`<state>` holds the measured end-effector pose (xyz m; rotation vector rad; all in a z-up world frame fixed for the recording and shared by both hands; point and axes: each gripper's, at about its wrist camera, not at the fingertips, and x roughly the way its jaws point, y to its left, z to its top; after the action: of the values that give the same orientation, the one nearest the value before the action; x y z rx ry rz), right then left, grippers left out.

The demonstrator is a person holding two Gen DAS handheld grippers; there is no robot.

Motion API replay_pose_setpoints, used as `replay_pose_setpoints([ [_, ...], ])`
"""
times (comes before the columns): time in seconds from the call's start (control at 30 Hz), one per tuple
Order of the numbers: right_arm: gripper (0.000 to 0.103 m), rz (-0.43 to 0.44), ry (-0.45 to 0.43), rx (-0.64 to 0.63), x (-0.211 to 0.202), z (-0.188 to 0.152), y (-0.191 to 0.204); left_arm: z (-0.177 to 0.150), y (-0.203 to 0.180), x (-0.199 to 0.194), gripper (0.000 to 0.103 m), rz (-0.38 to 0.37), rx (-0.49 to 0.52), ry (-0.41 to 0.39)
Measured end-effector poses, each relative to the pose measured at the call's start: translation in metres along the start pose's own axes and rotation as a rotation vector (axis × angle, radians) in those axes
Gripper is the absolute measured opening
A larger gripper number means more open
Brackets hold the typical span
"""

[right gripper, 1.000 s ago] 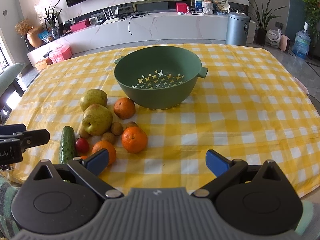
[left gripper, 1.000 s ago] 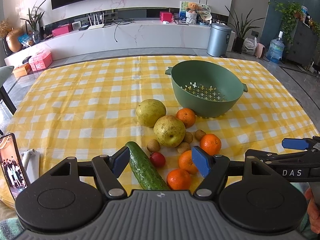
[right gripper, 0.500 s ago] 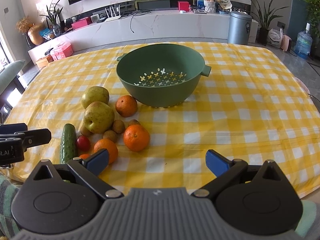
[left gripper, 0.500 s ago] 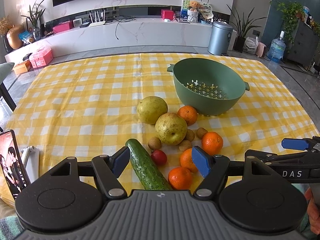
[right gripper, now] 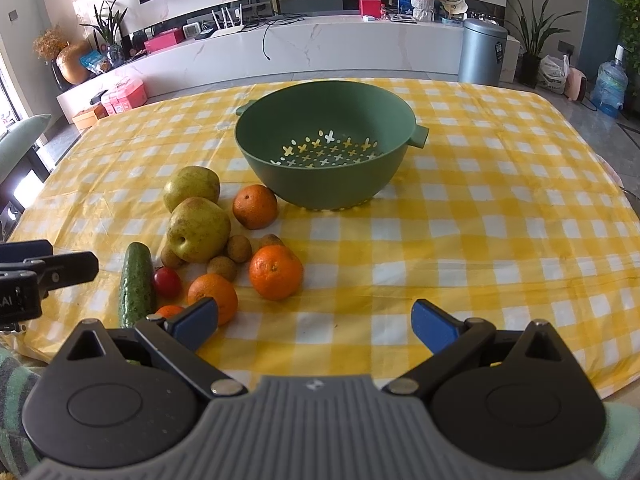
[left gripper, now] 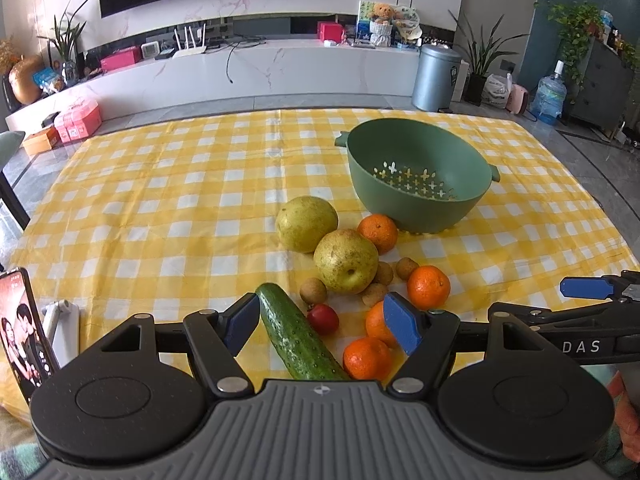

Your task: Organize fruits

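Left wrist view: left gripper wide open, empty, low over cucumber, long axis running away and slightly left between the pads. Beyond: tomato, oranges, pears, then colander far right, empty. Right gripper also open, empty, over bare cloth; fruit pile ahead-left, so left arm judged nearer.
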<state>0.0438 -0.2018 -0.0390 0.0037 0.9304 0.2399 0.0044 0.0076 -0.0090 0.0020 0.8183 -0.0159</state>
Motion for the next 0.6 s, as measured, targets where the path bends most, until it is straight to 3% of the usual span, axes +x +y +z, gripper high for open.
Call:
replay_pose_setpoints([
  [0.13,0.099,0.018,-0.025,0.012,0.002,-0.001,0.0,0.001,0.003,-0.001,0.078,-0.048,0.024,-0.049],
  [0.23,0.099,0.026,-0.071,-0.012,0.003,-0.001,0.003,0.002,0.004,0.005,0.073,-0.09,0.017,-0.04],
  [0.43,0.099,0.06,-0.168,-0.081,0.005,0.001,0.013,0.001,0.014,0.016,0.059,-0.191,-0.101,0.028],
  [0.5,0.098,0.066,-0.169,-0.116,0.009,0.003,0.018,0.002,0.018,0.02,0.053,-0.191,-0.117,0.055],
  [0.57,0.084,0.092,-0.169,-0.144,0.014,0.007,0.024,0.003,0.023,0.025,0.047,-0.167,-0.129,0.084],
  [0.6,0.082,0.111,-0.164,-0.154,0.016,0.009,0.026,0.005,0.026,0.028,0.041,-0.154,-0.134,0.094],
])
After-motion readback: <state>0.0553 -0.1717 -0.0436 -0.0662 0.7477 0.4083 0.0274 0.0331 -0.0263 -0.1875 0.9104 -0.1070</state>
